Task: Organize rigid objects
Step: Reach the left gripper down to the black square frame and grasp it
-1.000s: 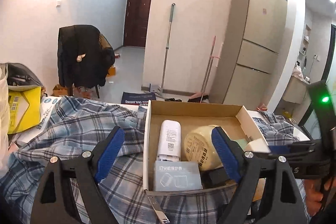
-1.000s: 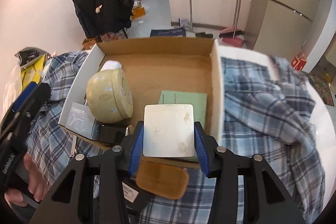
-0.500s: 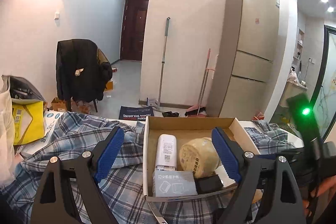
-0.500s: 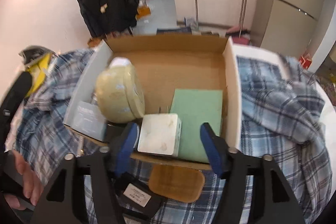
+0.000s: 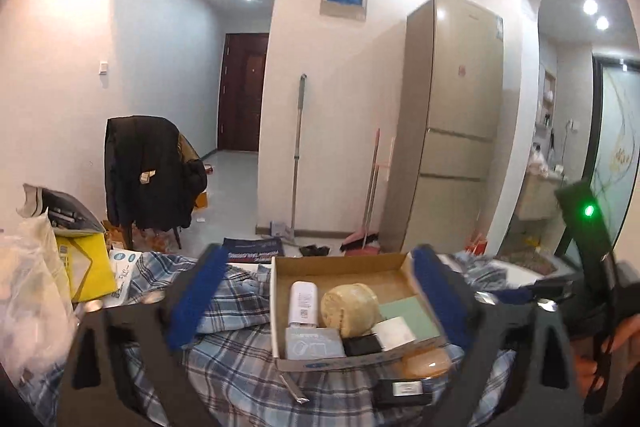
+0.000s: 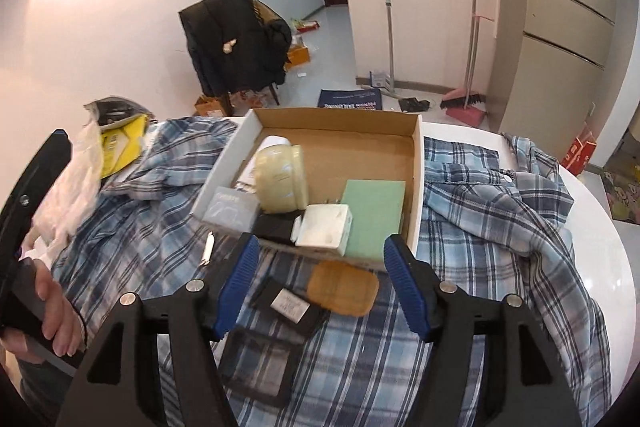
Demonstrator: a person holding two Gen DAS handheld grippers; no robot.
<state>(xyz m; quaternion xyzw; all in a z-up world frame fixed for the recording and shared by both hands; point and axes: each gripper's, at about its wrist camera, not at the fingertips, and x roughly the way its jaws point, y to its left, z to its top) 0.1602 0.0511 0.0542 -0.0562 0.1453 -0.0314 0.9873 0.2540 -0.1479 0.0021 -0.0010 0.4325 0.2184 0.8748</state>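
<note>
The white square block (image 6: 325, 229), seemingly light, stiff and smooth, is seen lying in the cardboard box (image 6: 418, 187), near edge, beside the green card (image 6: 376, 215); flat sides are judged best gripped. The right gripper (image 6: 316, 285), jaws just opened, is held empty; the left gripper (image 5: 320, 297) is spread wide, empty.

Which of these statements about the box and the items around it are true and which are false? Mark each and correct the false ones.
1. The white square block lies inside the cardboard box. True.
2. The right gripper is clamped on the white square block. False: its jaws have just been opening and nothing is between them.
3. The green card lies on the plaid cloth outside the box. False: it lies inside the box, by its right wall.
4. The tan pad lies on the plaid cloth outside the box. True.
5. The left gripper holds the round cream jar. False: it is open and empty.
</note>
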